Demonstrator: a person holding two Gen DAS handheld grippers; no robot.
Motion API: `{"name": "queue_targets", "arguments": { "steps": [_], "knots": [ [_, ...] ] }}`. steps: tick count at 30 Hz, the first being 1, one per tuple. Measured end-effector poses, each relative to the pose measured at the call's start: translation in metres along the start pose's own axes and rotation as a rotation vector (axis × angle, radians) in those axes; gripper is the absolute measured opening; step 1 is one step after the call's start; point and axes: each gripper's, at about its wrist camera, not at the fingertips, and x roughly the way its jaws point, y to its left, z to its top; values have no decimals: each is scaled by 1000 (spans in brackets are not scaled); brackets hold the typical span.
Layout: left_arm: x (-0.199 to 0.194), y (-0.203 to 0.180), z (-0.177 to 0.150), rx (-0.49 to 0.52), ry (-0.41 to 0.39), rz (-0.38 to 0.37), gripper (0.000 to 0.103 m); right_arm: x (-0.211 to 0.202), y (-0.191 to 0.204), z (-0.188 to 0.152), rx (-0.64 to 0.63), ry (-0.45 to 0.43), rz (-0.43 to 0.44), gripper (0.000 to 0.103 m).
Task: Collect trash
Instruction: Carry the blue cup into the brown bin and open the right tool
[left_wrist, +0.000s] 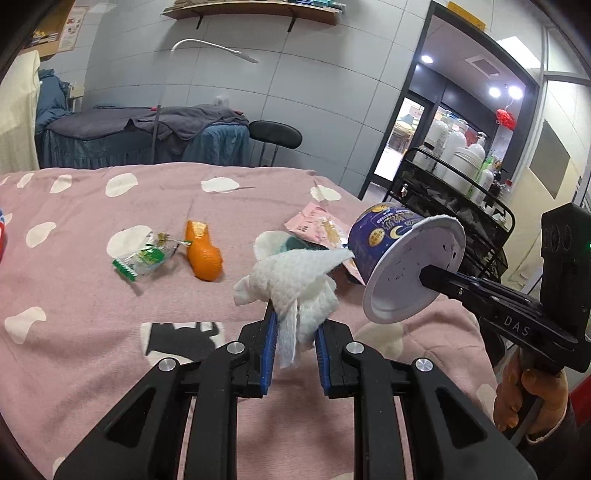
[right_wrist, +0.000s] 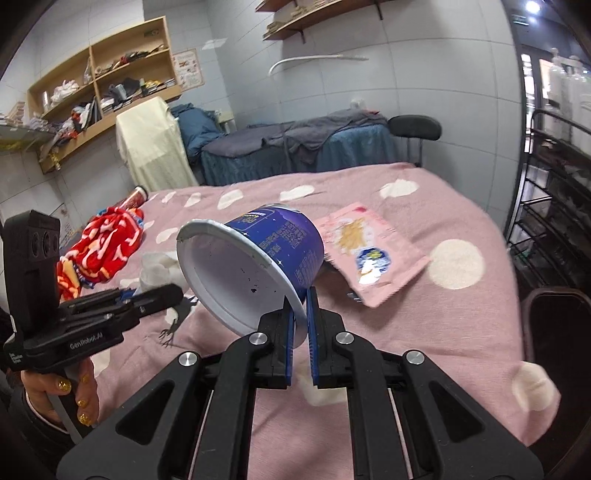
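Note:
My left gripper (left_wrist: 293, 314) is shut on a crumpled white tissue (left_wrist: 291, 280), held above the pink bedspread (left_wrist: 92, 332). My right gripper (right_wrist: 300, 295) is shut on the rim of a blue paper cup (right_wrist: 273, 243), tipped on its side with its white inside facing me; the same cup (left_wrist: 384, 236) shows in the left wrist view on the right. On the bed lie a pink snack pouch (right_wrist: 369, 251), an orange peel (left_wrist: 203, 251) and a green-and-clear wrapper (left_wrist: 144, 258). The left gripper (right_wrist: 162, 295) and its tissue (right_wrist: 159, 267) appear left of the cup.
A red patterned cloth (right_wrist: 103, 247) and a can (right_wrist: 135, 197) lie at the bed's left side. A black wire cart (left_wrist: 461, 206) with white bottles stands right of the bed. A dark bin rim (right_wrist: 554, 332) sits at lower right. A massage bed (left_wrist: 140, 136) and stool (left_wrist: 275, 134) stand behind.

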Motion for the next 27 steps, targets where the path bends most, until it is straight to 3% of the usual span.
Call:
{"name": "queue_targets", "arguments": {
  "steps": [3,7,11,18,22,27],
  "knots": [
    [9,-20,1,30,13,-47,19,-22,-26,0,59,-40,-55,8],
    [21,-50,1,92,24,-109,19,-47,-73,-6,147,-64,-191,8],
    [31,-77,2,143,37,-161,19,-66,-126,-18,278,-64,-281,8],
    [47,-109,2,209,63,-210,19,-82,-193,-42,378,-36,-449,8],
    [52,-120,2,229,71,-225,19,-72,-225,-56,441,6,-496,8],
    [56,-128,4,248,80,-230,19,-53,-270,-80,569,71,-467,8]
  ]
}}
